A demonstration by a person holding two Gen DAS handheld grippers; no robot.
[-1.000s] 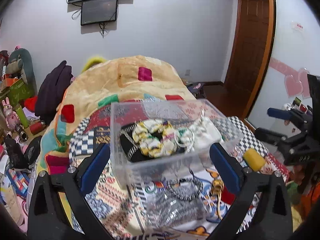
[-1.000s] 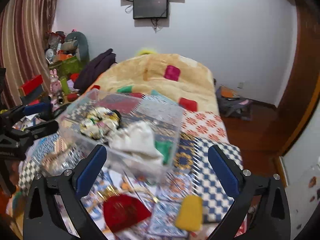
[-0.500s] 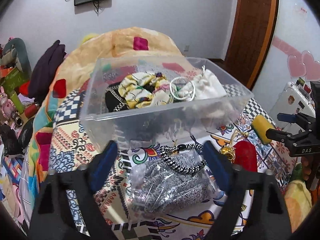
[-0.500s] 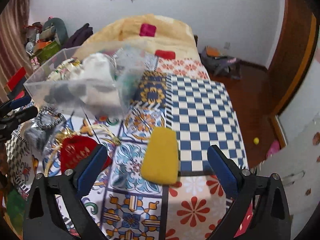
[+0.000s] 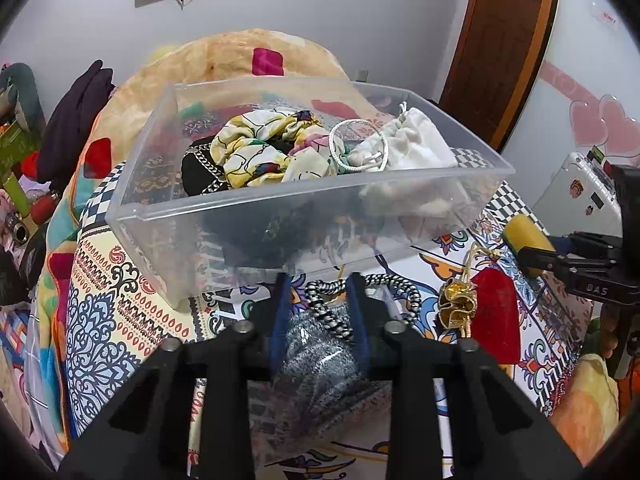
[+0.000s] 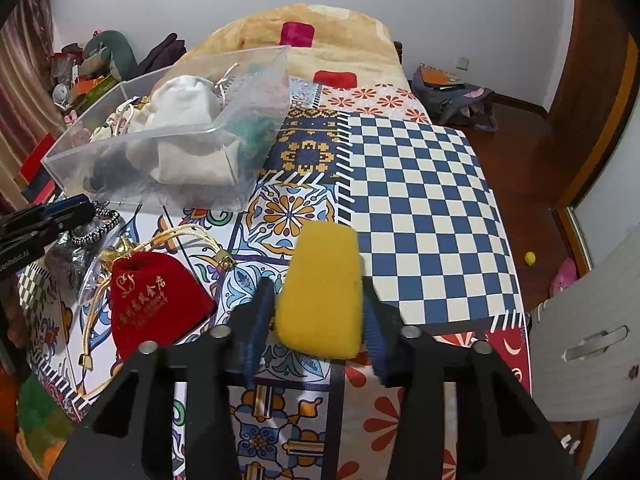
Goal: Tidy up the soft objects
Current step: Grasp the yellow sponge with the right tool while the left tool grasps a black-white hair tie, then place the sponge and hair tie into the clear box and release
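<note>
A clear plastic bin [image 5: 280, 216] stands on the patterned bed cover and holds a floral scrunchie [image 5: 264, 148], a white drawstring pouch [image 5: 416, 144], a silver bangle and a black item. My left gripper [image 5: 320, 292] is shut on the clear bag of grey fabric with a braided cord [image 5: 324, 360] in front of the bin. My right gripper [image 6: 320, 304] is shut on the yellow sponge [image 6: 324, 284] lying on the cover. A red velvet pouch [image 6: 152, 304] with gold cord lies to its left. The bin also shows in the right wrist view [image 6: 168, 160].
A folded beige blanket [image 5: 240, 60] lies behind the bin. Dark clothes and clutter [image 5: 68, 128] sit at the bed's left. A grey case [image 5: 576, 192] stands on the right. A wooden door [image 5: 500, 40] and floor with a bag [image 6: 456, 96] lie beyond the bed.
Both grippers moved down and forward and closed: the left onto the clear bag of grey fabric, the right onto the yellow sponge. Both were wide open before.
</note>
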